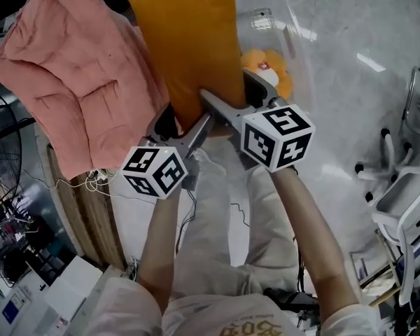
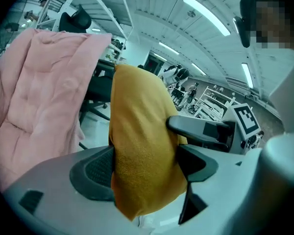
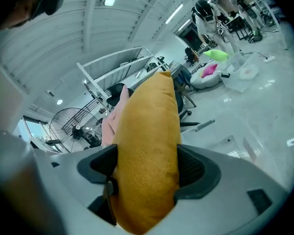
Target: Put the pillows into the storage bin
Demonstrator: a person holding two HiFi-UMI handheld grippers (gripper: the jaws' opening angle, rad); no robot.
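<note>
As both forearms [image 1: 161, 236] reach up from the bottom edge, the left gripper [image 1: 173, 123] and right gripper [image 1: 232, 96] clamp the orange pillow [image 1: 189, 40]. It stands upright.

Bright, even light fell from long ceiling strip lights [image 2: 206, 14], throwing white glare on the glossy floor [image 1: 378, 117]. Both gripper views curved strongly into dark, vignetted corners, and the orange pillow [image 3: 147, 155] near the lens looked soft.
</note>
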